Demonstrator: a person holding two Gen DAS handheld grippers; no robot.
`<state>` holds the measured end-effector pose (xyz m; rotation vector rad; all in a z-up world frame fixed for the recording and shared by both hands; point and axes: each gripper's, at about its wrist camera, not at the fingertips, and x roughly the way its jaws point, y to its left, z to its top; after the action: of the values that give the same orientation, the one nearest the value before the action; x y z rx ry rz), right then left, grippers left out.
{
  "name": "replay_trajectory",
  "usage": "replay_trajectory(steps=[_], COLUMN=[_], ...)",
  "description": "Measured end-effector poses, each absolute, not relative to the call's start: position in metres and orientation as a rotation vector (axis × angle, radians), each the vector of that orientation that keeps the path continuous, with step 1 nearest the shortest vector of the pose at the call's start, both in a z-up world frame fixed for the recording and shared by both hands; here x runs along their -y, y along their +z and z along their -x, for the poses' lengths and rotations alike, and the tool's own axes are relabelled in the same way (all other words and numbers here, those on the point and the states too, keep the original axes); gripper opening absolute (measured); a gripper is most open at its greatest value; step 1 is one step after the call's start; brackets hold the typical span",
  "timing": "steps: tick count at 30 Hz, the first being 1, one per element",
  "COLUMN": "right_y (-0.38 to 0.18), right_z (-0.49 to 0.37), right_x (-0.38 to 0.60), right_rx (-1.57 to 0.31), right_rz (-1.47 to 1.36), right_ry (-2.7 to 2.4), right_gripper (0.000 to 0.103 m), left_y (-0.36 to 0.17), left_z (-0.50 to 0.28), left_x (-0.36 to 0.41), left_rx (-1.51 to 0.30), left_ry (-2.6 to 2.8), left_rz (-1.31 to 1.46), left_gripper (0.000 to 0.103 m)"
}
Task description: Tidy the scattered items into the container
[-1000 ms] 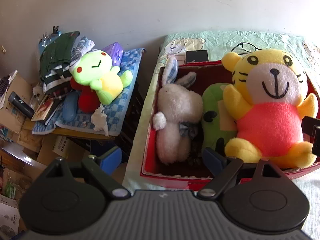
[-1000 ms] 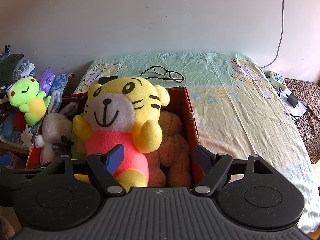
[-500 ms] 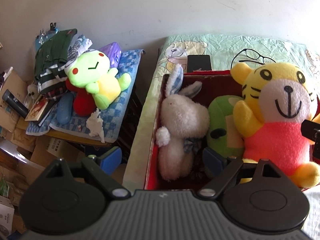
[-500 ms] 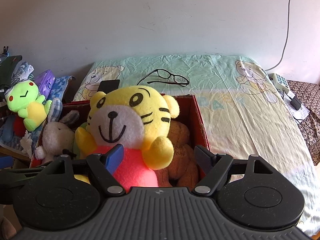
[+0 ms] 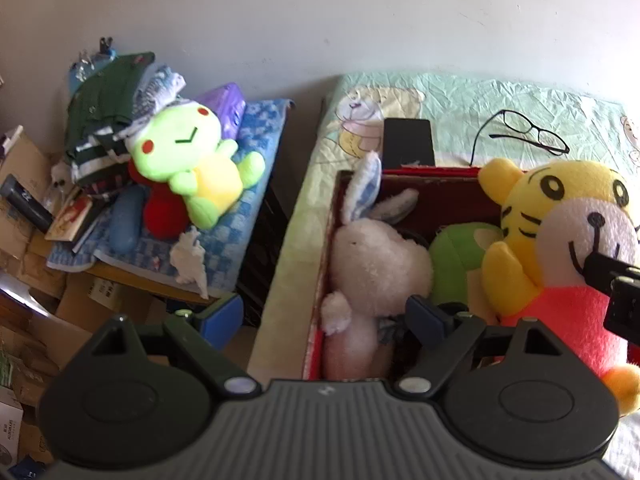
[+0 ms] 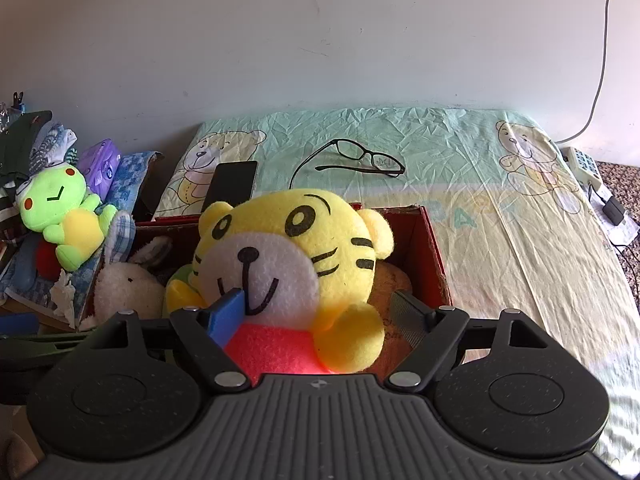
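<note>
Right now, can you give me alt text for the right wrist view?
A yellow tiger toy sits in a red box on a bed, between the right gripper's open jaws. Glasses and a phone lie behind the box.

Bedsheet (image 6: 460, 216) letters, possibly "BABY"; rest illegible.

Bear-print bedsheet (image 6: 460, 184) fills the frame from 12 to 3 o'clock. On it lie black glasses (image 6: 360, 158) at 12 and a dark phone (image 6: 234, 184) at 11. White cable (image 6: 600, 52) hangs down the wall at 1; a keypad remote (image 6: 582, 164) lies at 2.
</note>
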<state>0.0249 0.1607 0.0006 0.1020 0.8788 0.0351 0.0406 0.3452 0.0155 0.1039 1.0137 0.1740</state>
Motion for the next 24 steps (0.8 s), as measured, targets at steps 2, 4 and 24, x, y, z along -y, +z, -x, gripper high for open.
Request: replay_trajectory(steps=[2,4,24], right_y=[0.001,0.001,0.001], right_z=[-0.024,-0.023,-0.011], right_x=[-0.156,-0.152,-0.137], right_rx=[-0.884,-0.888,-0.897], right_rz=[-0.123,-0.137,-0.196], right_ry=[0.037,0.034,0.009], right_gripper=[0.082,0.082,0.082], left_y=[0.013,0.011,0.012], left_z=[-0.045,-0.046,-0.031], left_x=[-0.348,-0.348,-0.329], left_rx=[-1.051,-1.075,-1.022], left_ry=[0.146,0.116,0.120], left_rz=[-0.061,-0.025,-0.054], left_gripper=[0.088,0.088,0.088])
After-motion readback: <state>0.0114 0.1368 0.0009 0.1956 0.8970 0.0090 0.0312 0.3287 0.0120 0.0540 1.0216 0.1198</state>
